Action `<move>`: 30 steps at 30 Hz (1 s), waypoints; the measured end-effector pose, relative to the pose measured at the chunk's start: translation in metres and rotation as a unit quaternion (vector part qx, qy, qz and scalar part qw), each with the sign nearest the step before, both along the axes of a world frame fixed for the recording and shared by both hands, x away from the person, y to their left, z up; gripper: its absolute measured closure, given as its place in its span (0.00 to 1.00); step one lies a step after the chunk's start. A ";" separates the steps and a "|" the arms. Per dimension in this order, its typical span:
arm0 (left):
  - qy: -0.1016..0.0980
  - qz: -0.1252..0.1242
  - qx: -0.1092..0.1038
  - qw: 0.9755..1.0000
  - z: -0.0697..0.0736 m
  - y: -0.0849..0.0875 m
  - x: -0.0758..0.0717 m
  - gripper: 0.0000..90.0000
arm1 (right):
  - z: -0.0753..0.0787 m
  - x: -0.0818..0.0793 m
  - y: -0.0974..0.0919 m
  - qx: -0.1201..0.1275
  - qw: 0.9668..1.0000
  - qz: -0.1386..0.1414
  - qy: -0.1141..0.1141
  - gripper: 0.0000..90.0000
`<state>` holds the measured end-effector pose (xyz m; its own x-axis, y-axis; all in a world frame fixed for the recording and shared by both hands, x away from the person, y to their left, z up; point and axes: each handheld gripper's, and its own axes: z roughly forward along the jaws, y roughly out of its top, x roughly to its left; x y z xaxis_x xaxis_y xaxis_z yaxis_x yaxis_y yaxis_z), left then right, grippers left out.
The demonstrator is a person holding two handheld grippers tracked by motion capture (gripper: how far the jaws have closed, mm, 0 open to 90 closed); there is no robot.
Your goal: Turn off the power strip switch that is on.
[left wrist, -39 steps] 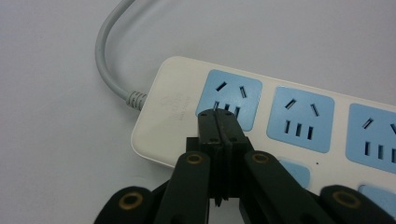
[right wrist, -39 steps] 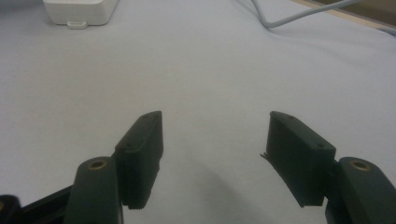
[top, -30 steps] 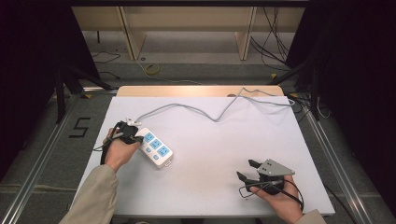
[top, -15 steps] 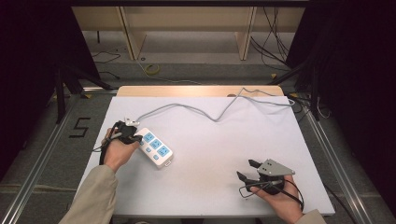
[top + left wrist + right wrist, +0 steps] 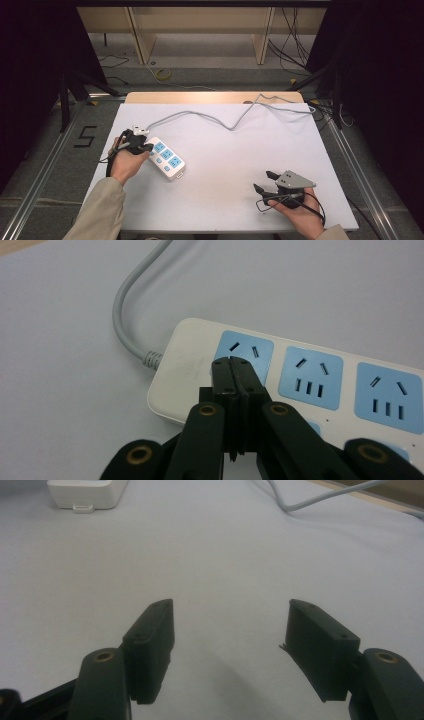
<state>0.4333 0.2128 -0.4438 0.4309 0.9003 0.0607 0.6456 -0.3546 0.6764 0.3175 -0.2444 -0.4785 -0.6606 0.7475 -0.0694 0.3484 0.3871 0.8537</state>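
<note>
High view: a white rectangular plastic power strip with three blue socket faces (image 5: 166, 158) lies on the pale grey-white table (image 5: 220, 165) at about 9 o'clock from the table's middle, angled so its cord end points toward 10 o'clock. A grey rubber cable (image 5: 220, 119) runs from that end across the table toward 1 o'clock and drops off the far edge. The left claw (image 5: 142, 145), held in the person's left hand (image 5: 126, 164), sits at the strip's cord end. Left gripper view shows its two black jaws pressed flat together with nothing between them, their tips over the strip's white end just beside the first blue socket face (image 5: 245, 352); whether the tips touch the plastic cannot be told. The right claw (image 5: 265, 182), topped by its grey three-cornered plate and held in the right hand (image 5: 300, 212), is near the table's 5 o'clock corner, well apart from the strip. Right gripper view shows its jaws spread wide over bare table, holding nothing, with the strip's end at 11 o'clock.
</note>
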 end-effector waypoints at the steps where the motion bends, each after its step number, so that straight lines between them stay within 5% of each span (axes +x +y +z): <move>1: -0.001 0.000 -0.002 1.000 0.000 0.000 0.000 0.99 | 0.000 0.000 0.000 0.000 1.000 0.000 0.000 0.41; 17: -0.014 -0.025 -0.011 1.000 0.004 -0.007 -0.006 0.96 | 0.000 0.000 0.000 0.002 1.000 0.000 0.000 0.41; 30: -0.014 -0.043 -0.046 0.998 0.008 -0.010 -0.012 0.85 | 0.000 0.000 0.000 0.003 1.000 0.001 0.000 0.41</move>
<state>0.4218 0.2023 -0.4359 0.5061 0.8625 -0.0071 0.5960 -0.3437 0.7257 0.3177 -0.2448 -0.4783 -0.6618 0.7468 -0.0654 0.3477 0.3831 0.8558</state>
